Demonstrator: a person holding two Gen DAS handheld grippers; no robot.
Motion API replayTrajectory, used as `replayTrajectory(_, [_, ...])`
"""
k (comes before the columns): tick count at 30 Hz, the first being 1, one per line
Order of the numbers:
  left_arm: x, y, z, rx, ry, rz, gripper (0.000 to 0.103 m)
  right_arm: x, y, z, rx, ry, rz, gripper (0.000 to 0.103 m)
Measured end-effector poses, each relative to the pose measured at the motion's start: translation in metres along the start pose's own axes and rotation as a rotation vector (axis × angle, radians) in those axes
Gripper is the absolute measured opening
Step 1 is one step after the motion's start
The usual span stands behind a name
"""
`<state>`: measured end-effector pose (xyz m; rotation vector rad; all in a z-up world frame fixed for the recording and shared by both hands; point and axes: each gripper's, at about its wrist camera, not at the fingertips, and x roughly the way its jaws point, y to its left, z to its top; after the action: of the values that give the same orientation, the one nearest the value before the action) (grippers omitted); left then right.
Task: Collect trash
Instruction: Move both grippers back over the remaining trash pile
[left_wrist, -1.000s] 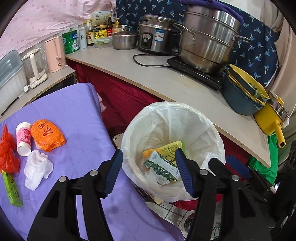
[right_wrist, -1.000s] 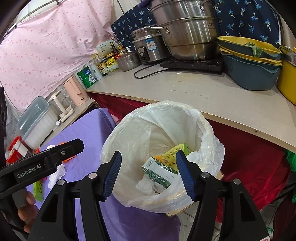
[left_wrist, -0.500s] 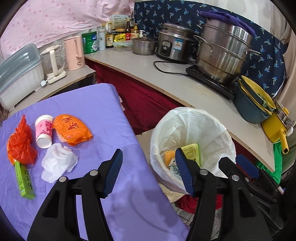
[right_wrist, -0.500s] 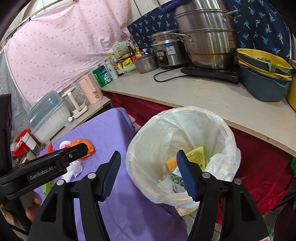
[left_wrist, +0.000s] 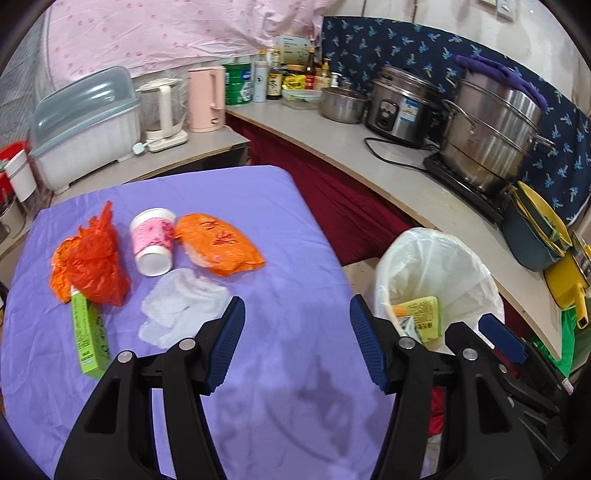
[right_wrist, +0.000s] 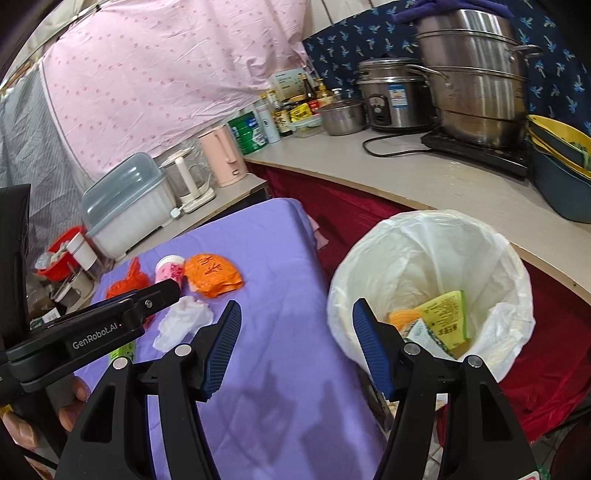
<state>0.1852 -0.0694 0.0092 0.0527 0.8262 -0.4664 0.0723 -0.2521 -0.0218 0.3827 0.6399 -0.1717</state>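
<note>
Above the purple bench (left_wrist: 280, 236), both grippers are seen empty.
Left gripper (left_wrist: 295, 345) and right gripper (right_wrist: 295, 345) are held released; trash (left_wrist: 221, 243) is spread on the bench, beside the lined bin (right_wrist: 376, 280).

Left gripper (left_wrist: 296, 341) jaws apart, empty, angled down, right gripper (right_wrist: 295, 345) same, fingers (right_wrist: 75, 398) on left handle

Both wrist views look steeply down, side by side; both share the purple table (left_wrist: 295, 221) and lined bin (right_wrist: 424, 236).
</note>
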Motion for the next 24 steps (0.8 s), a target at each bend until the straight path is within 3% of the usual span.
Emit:
replayTrajectory(17, [-0.013,0.133,-0.034,-0.210,0.035,0.180,0.056,0.035,0.086,-0.018,-0.111,0.079,0.095,0.061])
replayTrajectory(24, [-0.008,0.177,-0.051,-0.278,0.066,0.217,0.056,0.060,0.115,-0.031,-0.145,0.129,0.120,0.061])
